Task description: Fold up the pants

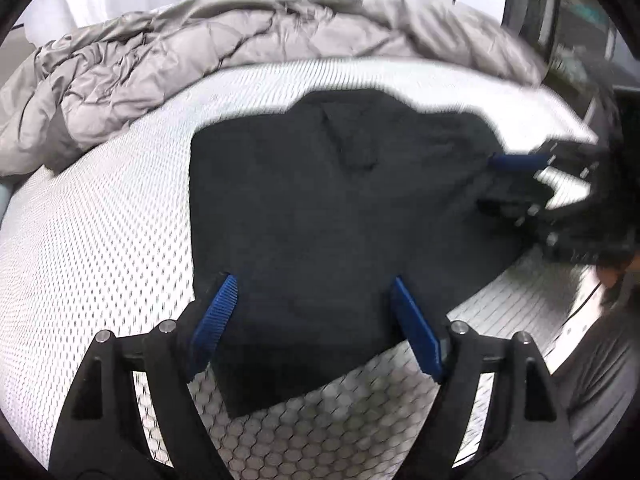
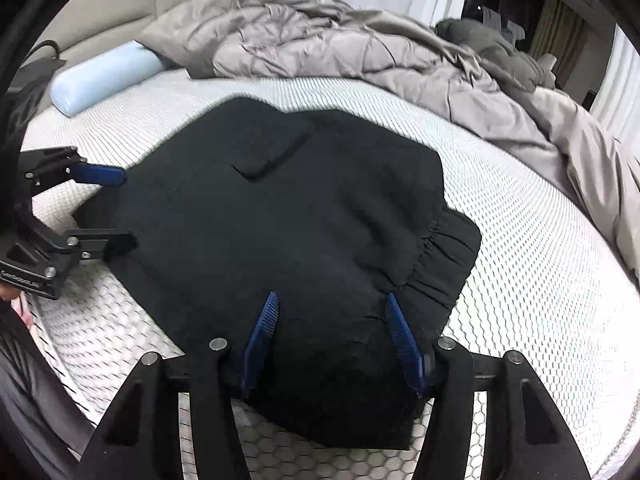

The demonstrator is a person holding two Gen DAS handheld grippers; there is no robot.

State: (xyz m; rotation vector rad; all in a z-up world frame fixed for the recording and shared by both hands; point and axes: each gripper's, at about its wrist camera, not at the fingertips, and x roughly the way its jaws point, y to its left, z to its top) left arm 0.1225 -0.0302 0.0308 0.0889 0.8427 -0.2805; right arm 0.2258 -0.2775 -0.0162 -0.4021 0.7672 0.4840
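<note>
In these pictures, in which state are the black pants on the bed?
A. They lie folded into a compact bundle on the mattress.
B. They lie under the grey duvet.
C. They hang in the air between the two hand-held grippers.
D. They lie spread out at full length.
A: the black pants lie as a compact folded bundle on the white mattress, apart from the grey duvet, with both hand-held grippers open over them.

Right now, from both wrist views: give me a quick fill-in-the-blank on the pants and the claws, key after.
1. The black pants lie folded on the white ____.
2. Both the left claw and the right claw are ____, gripping nothing.
3. The elastic waistband shows only in the ____ wrist view.
4. The crumpled comforter is ____ in colour.

Missing words: mattress; open; right; grey
</note>
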